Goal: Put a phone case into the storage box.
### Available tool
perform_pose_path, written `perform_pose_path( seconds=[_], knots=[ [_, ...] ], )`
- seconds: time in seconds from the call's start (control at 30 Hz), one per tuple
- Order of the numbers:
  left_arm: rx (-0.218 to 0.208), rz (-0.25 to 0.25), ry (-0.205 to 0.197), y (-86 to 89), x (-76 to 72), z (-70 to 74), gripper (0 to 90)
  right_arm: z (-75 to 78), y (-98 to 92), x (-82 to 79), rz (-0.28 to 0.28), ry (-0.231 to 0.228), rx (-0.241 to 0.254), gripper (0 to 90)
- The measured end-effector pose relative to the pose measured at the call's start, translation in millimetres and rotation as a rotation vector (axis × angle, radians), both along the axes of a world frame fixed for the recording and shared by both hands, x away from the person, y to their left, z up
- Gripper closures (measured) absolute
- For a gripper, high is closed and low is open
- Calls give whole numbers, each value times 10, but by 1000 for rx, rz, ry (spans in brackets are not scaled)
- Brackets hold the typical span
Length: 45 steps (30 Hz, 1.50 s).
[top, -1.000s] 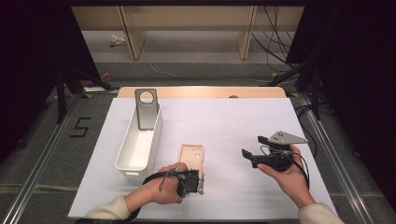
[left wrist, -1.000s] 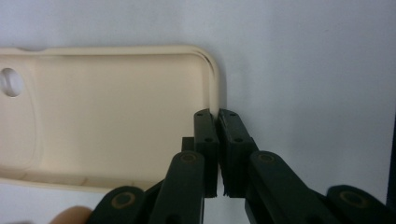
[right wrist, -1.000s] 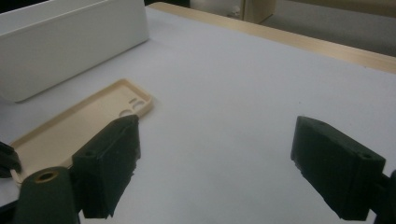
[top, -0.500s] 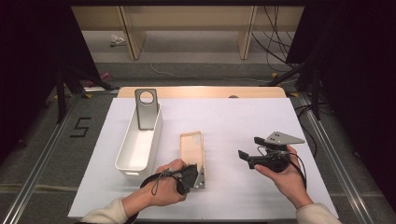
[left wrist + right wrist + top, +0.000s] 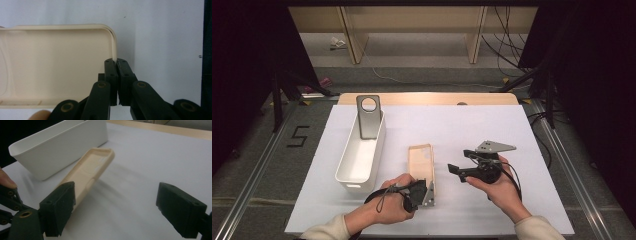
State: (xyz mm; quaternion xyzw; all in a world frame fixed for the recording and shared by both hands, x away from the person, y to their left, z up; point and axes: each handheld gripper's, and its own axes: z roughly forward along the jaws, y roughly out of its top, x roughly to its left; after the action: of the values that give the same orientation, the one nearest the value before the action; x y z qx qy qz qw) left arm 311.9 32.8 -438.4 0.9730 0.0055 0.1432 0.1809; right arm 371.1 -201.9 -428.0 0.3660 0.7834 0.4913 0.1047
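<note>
A cream phone case (image 5: 421,159) is tilted up off the white table sheet, its near end raised. My left gripper (image 5: 428,192) is shut on the case's near right rim; in the left gripper view the two jaws (image 5: 116,61) pinch that thin wall, and the case's hollow inside (image 5: 57,62) spreads to their left. My right gripper (image 5: 454,170) is open to the right of the case, pointing left at it. In the right gripper view its jaws (image 5: 120,205) stand wide apart, with the case (image 5: 92,172) just past the left jaw.
A long white bin (image 5: 362,155) lies left of the case, with a grey metal bracket (image 5: 369,117) with a round hole standing at its far end. The bin's wall (image 5: 57,147) sits behind the case. The sheet's front edge is under both forearms.
The case's near end has come up off the sheet in the left gripper. The right gripper has moved left, closer to the case.
</note>
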Motion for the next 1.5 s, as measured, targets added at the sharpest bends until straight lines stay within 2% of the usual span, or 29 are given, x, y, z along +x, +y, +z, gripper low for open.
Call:
perform_pose_path(
  seconds=[0.07, 0.23, 0.4, 0.53, 0.67, 0.73, 0.83, 1.0, 1.33, 1.5],
  knots=[
    [-10, -1, -3, -12, -15, 2, 878, -13, 89, 20, 15, 9, 1, 170],
    [-2, -18, -11, -32, -41, 27, 878, -66, 288, 103, 45, 49, -4, 206],
    [-10, -27, -16, -49, -67, 38, 878, -114, 404, 200, 43, 86, -4, 264],
    [2, -42, -23, -67, -80, 56, 878, -158, 451, 269, 38, 121, -8, 338],
    [-16, -45, -24, -80, -100, 54, 878, -187, 466, 308, 48, 155, -2, 474],
    [-16, -48, -24, -87, -108, 53, 878, -186, 462, 317, 53, 174, 14, 548],
    [-12, -57, -25, -94, -118, 53, 877, -177, 454, 318, 62, 189, 12, 623],
    [-3, -69, -27, -105, -127, 49, 877, -139, 452, 300, 65, 200, 27, 669],
    [-21, -76, -34, -114, -109, 4, 876, -47, 428, 259, 41, 254, 103, 778],
    [-26, -70, -42, -113, -102, 8, 875, 21, 425, 233, 48, 249, 120, 813]
  ],
)
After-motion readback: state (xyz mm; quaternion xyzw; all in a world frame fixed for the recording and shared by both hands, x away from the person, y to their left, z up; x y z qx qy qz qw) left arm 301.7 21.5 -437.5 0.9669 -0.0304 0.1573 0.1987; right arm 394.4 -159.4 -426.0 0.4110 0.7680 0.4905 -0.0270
